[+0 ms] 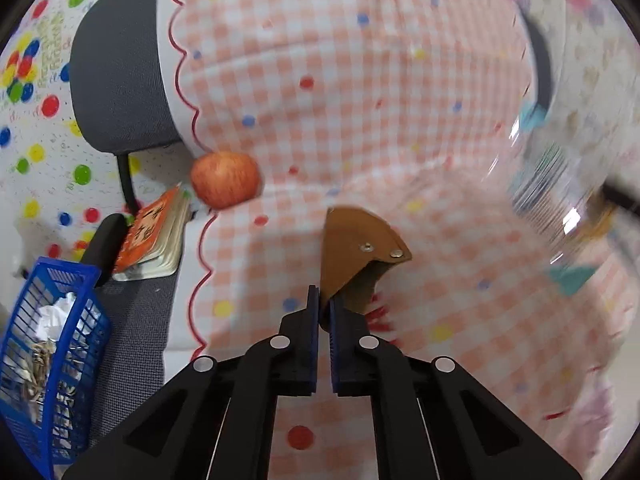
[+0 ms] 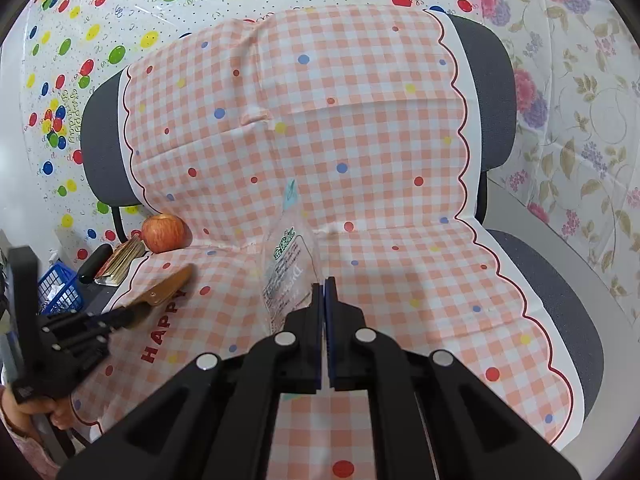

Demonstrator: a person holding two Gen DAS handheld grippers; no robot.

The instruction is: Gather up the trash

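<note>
Brown leather piece (image 1: 360,256) clamped in left tool (image 1: 324,304)

A home-like room dressed up for recording. An office chair (image 2: 492,92) wears a checked party cloth (image 2: 304,128), and balloon-print (image 2: 120,8) and floral (image 2: 580,120) plastic sheets cover the walls.

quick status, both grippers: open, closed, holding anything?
Left gripper: closed on the brown leather pouch with metal snaps.
Right gripper: closed on the clear printed plastic wrapper.
</note>
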